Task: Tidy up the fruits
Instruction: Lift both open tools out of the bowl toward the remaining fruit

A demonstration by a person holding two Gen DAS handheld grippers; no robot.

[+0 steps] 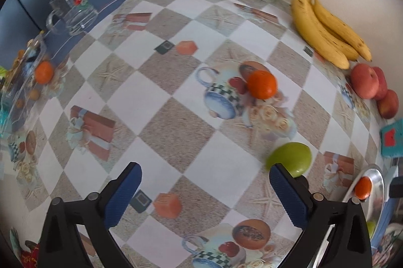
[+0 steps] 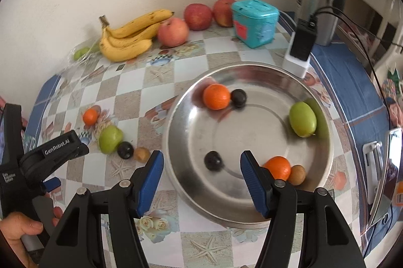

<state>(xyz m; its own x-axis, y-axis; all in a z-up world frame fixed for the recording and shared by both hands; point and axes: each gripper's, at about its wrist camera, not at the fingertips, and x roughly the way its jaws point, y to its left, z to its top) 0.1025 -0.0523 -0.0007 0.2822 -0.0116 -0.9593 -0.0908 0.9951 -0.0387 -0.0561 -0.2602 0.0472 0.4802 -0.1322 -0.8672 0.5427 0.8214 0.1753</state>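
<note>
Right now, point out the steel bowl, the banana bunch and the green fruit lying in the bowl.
steel bowl [image 2: 252,207]: right wrist view, on its bare near rim.
banana bunch [image 2: 126,49]: right wrist view, on the middle of the front banana.
green fruit [image 2: 302,119]: right wrist view, on the middle of its skin.

Metal bowl [image 2: 252,207] on table [image 2: 126,89] holding tangerines [image 2: 216,96], bananas [image 2: 126,39] and apples [image 2: 173,32] behind it against wall, loose fruit [image 2: 110,139] to its left
</note>
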